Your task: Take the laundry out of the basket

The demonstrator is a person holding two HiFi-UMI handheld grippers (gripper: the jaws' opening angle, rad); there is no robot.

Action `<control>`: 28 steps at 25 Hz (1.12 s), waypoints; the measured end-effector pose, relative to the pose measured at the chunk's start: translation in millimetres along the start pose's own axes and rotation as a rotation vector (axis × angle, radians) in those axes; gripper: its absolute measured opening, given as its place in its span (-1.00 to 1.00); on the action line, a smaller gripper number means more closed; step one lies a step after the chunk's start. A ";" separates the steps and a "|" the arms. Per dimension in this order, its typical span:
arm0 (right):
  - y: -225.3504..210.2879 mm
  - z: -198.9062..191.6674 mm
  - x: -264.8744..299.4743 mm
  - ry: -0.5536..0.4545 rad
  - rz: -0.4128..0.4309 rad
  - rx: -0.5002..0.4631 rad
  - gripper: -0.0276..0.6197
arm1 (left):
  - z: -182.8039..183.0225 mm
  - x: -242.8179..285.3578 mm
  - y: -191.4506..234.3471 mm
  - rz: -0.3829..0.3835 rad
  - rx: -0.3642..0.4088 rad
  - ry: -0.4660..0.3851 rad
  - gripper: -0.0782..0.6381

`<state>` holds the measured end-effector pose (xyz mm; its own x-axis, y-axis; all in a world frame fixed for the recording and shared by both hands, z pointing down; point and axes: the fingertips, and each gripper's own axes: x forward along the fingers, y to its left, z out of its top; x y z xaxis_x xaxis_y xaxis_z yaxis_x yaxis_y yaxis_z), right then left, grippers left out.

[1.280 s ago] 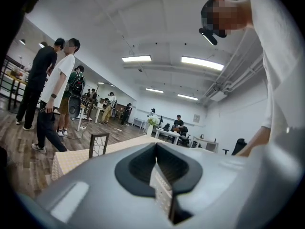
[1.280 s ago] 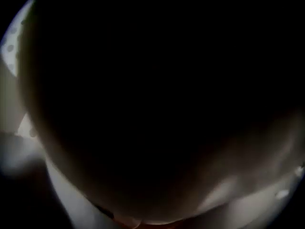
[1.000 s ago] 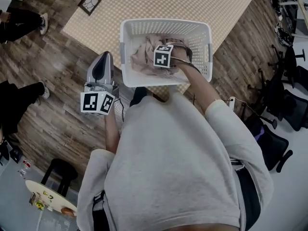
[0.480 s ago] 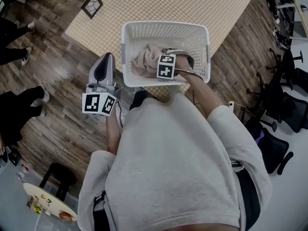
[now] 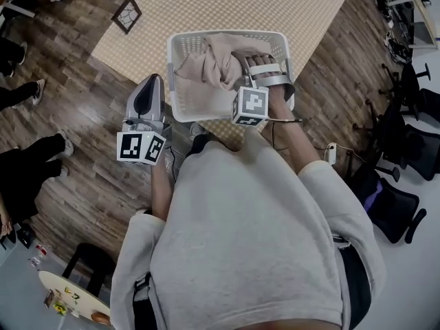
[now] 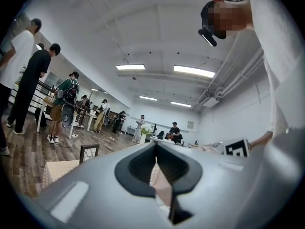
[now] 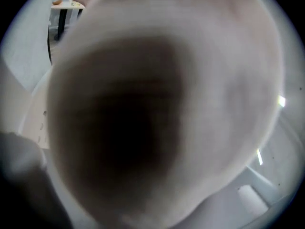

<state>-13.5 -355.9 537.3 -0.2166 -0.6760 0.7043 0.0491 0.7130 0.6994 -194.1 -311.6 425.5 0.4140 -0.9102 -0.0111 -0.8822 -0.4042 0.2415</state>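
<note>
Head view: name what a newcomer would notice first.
A pink garment bulges above the white basket at the top centre, and the right gripper is closing its jaws on the cloth. The left gripper hangs shut beside the basket's left wall, over the wooden floor.

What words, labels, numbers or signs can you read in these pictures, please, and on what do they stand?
No text can be read.
Left cube and right cube: black-and-white square patterns only, no letters or digits.
Wall sign: too small to read.
</note>
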 end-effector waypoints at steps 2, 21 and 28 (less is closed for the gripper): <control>-16.6 -0.8 -11.6 0.002 -0.057 -0.016 -0.22 | 3.0 2.4 -6.9 -0.017 0.005 -0.006 -0.76; -71.9 -4.8 -89.1 -0.753 -0.010 1.310 -0.22 | 26.9 -8.7 -48.8 -0.111 0.065 -0.041 -0.76; -78.3 -1.3 -119.2 -0.843 -0.141 1.304 -0.21 | 34.8 -9.8 -64.9 -0.169 0.086 -0.044 -0.76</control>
<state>9.8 -331.4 398.7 -0.6329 -0.7717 0.0628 -0.7705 0.6199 -0.1485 -148.7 -279.6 376.1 0.5496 -0.8308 -0.0878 -0.8174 -0.5564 0.1488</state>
